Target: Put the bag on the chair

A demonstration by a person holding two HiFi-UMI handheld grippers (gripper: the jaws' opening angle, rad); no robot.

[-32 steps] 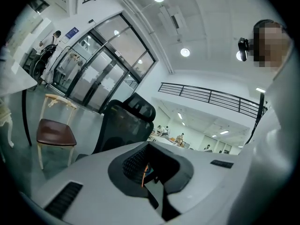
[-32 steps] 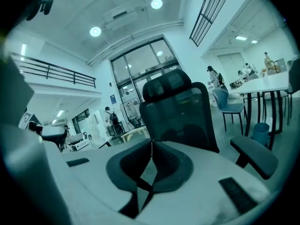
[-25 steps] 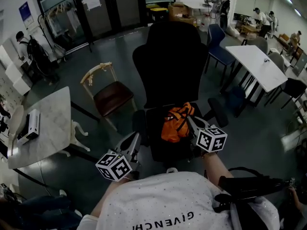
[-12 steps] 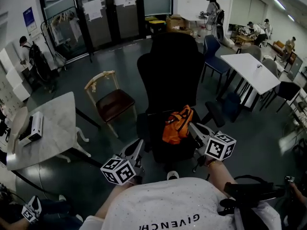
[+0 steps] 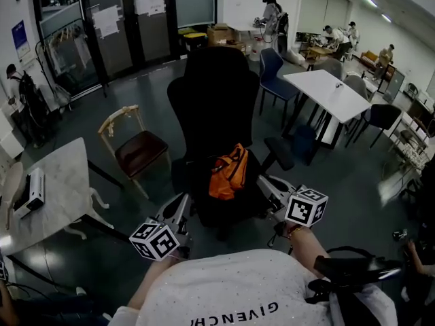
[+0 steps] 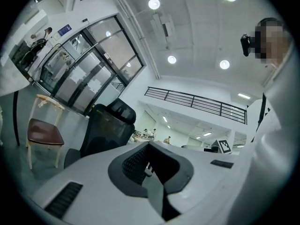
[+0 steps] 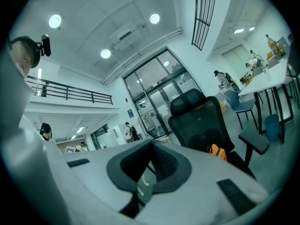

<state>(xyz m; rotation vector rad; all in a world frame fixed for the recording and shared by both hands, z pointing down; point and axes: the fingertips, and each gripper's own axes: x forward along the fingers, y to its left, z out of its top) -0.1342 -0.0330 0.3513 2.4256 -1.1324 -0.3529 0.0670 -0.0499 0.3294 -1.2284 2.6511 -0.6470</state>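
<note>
Orange bag (image 5: 228, 174) sits on the seat of the black office chair (image 5: 216, 94), leaning on its backrest. Left gripper (image 5: 181, 208) is in front of the chair's left seat edge, jaws clenched together, nothing between them. Right gripper (image 5: 266, 185) is in front of the chair's right armrest, jaws pressed together, empty, clear of the bag. Wooden chair (image 5: 136, 148) stands left of the office chair, white table (image 5: 325, 94) to its right.

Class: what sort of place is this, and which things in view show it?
Probably an open office or lab hall: a black office chair holding an orange bag, a white table, glass doors, and people working at the far end.
</note>
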